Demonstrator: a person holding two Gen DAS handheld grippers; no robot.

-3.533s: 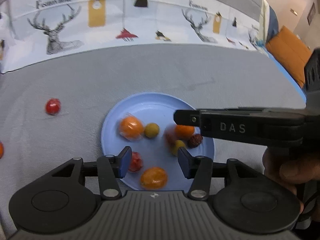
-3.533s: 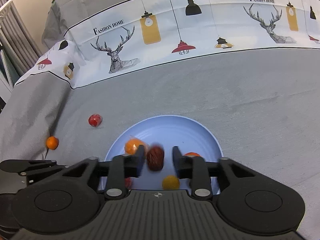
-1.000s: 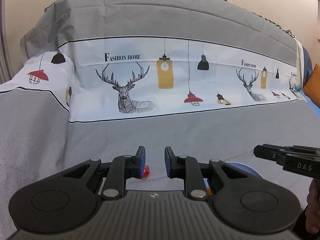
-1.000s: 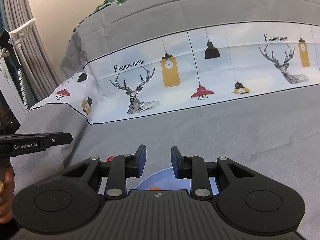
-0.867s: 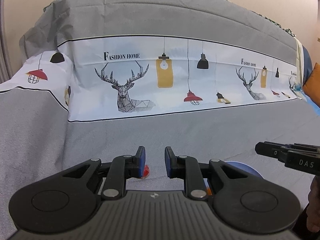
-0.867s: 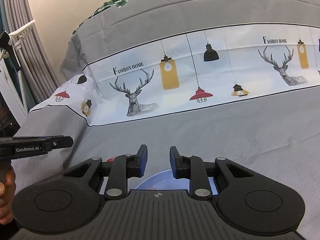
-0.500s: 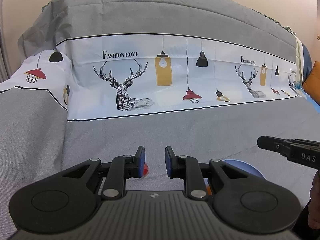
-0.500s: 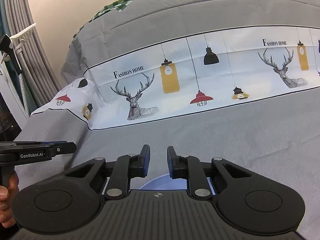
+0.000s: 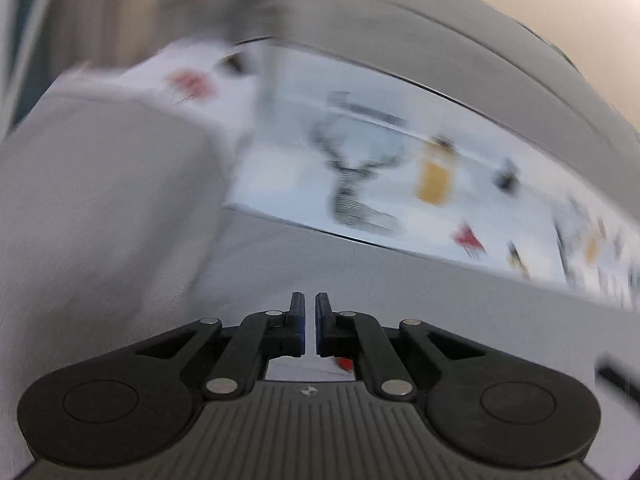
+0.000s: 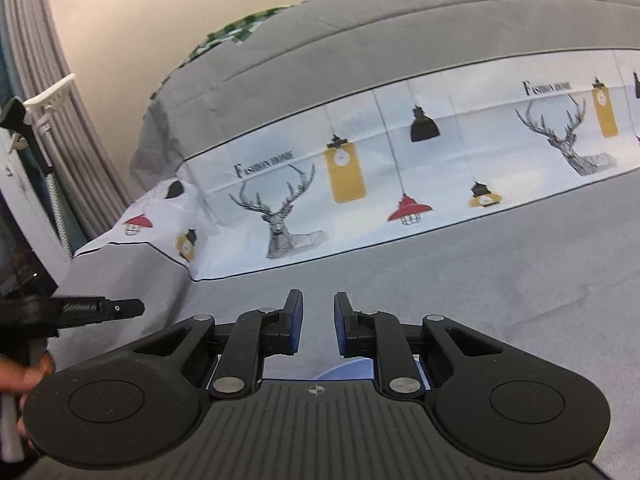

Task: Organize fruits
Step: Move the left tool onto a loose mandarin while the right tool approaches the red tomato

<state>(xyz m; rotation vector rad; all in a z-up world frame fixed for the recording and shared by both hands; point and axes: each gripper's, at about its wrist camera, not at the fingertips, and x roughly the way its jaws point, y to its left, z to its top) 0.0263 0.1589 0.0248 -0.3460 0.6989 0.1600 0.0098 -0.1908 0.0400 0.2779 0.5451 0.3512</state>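
My left gripper [image 9: 310, 322] is nearly closed and empty; its view is blurred by motion. A bit of a red fruit [image 9: 345, 363] shows just under its right finger. My right gripper [image 10: 317, 322] has its jaws a narrow gap apart with nothing between them. Below it only a sliver of the blue plate [image 10: 352, 372] shows; the fruits on it are hidden by the gripper body. The left gripper also shows from the side in the right wrist view [image 10: 120, 309], at the left edge above the grey cloth.
A grey cloth [image 10: 500, 280] covers the surface, with a white printed band of deer and lamps [image 10: 360, 192] behind it. A grey curtain [image 10: 60, 120] and white furniture [image 10: 24, 216] stand at the far left.
Both grippers have lifted away from the plate since the fruit was dropped there. The left gripper now swings fast to the left and its jaws have closed further. The right gripper has turned slightly left.
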